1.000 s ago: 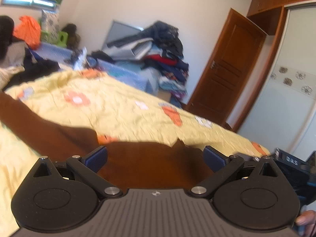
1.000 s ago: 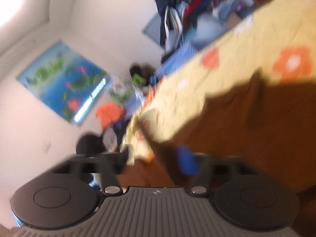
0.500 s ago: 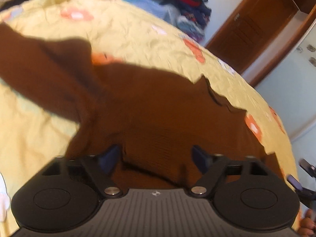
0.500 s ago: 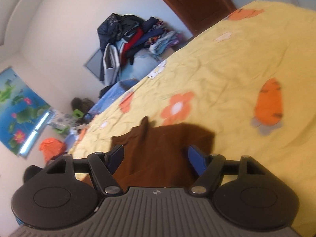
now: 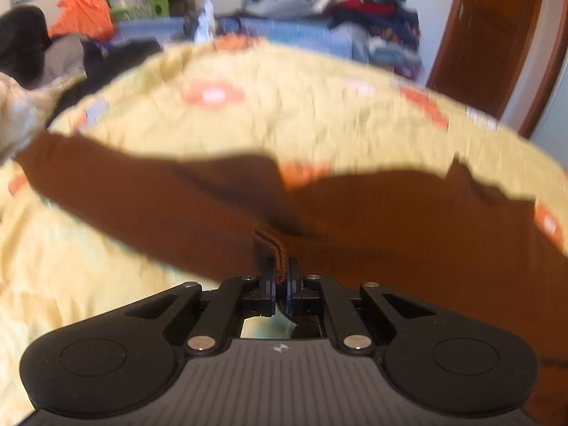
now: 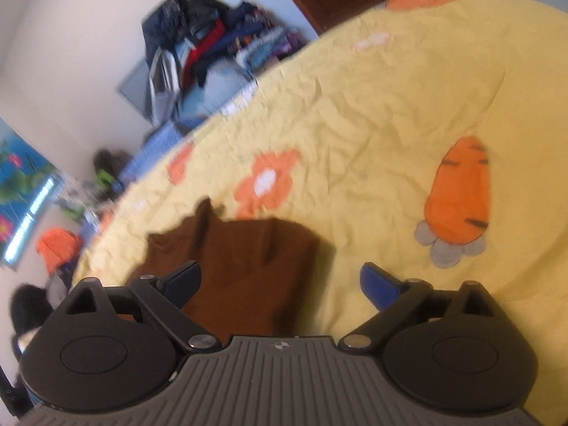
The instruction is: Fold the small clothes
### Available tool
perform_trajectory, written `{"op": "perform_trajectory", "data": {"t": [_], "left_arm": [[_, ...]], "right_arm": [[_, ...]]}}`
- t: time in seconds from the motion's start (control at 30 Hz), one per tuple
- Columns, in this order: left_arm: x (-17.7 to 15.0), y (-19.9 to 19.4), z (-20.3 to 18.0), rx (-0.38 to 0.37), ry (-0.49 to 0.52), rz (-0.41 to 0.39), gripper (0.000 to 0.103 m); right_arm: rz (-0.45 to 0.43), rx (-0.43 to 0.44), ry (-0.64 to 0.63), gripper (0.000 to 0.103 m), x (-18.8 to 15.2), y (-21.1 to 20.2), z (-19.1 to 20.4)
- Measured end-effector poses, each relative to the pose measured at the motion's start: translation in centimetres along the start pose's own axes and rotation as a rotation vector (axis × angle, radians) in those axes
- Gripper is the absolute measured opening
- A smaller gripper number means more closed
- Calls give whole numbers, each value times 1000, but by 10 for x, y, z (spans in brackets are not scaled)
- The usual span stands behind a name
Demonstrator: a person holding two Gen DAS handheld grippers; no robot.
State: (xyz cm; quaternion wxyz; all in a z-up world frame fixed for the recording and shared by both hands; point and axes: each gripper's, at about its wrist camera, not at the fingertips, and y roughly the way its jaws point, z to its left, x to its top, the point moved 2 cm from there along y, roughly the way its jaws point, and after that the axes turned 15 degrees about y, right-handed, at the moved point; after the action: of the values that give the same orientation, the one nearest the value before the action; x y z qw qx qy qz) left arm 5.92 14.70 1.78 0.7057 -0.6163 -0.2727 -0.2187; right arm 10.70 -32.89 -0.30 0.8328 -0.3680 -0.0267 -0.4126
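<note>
A brown knit garment [image 5: 408, 220] lies spread on the yellow bedspread [image 5: 301, 120], one long sleeve stretching to the left. My left gripper [image 5: 280, 280] is shut on a pinched fold of the garment's near edge; the brown cloth shows between the blue pads. In the right wrist view another end of the brown garment [image 6: 248, 252] lies on the bedspread [image 6: 372, 113]. My right gripper [image 6: 280, 280] hovers just above it, jaws opening wide, blue pads clear of the cloth, the left fingertip over the brown cloth.
A pile of clothes [image 5: 355, 10] is stacked against the far wall beside a wooden door [image 5: 497, 35]. More clothes and an orange bag [image 5: 81, 14] sit at the bed's far left. The bedspread carries orange flower and carrot [image 6: 461, 191] prints.
My left gripper came down onto the garment's near edge and closed on a fold of it. My right gripper swung down toward the garment's other end and its jaws spread wider.
</note>
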Motion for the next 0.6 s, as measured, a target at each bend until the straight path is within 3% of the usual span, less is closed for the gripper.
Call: {"op": "perform_trajectory", "data": {"t": [0.13, 0.17, 0.27, 0.37, 0.4, 0.43, 0.5, 0.6], "left_arm": [[-6, 0, -14, 59, 83, -23, 5], [-6, 0, -17, 66, 94, -25, 5], [-7, -3, -21, 81, 122, -32, 6], [-3, -13, -24, 93, 137, -64, 17], [-3, -19, -25, 77, 141, -89, 31], [-3, -23, -27, 61, 149, -109, 55], [-5, -27, -34, 52, 181, -142, 80], [-11, -16, -40, 70, 218, -120, 78]], "right_arm": [[50, -14, -75, 87, -10, 21, 13], [61, -18, -89, 79, -11, 24, 17], [103, -39, -114, 17, -10, 35, 22], [107, -36, -134, 16, -4, 34, 22], [86, -28, -144, 16, 2, 28, 23], [63, -22, -147, 16, 8, 20, 23], [25, -29, -124, 15, 24, 9, 14], [67, -77, -92, 14, 29, 19, -6]]}}
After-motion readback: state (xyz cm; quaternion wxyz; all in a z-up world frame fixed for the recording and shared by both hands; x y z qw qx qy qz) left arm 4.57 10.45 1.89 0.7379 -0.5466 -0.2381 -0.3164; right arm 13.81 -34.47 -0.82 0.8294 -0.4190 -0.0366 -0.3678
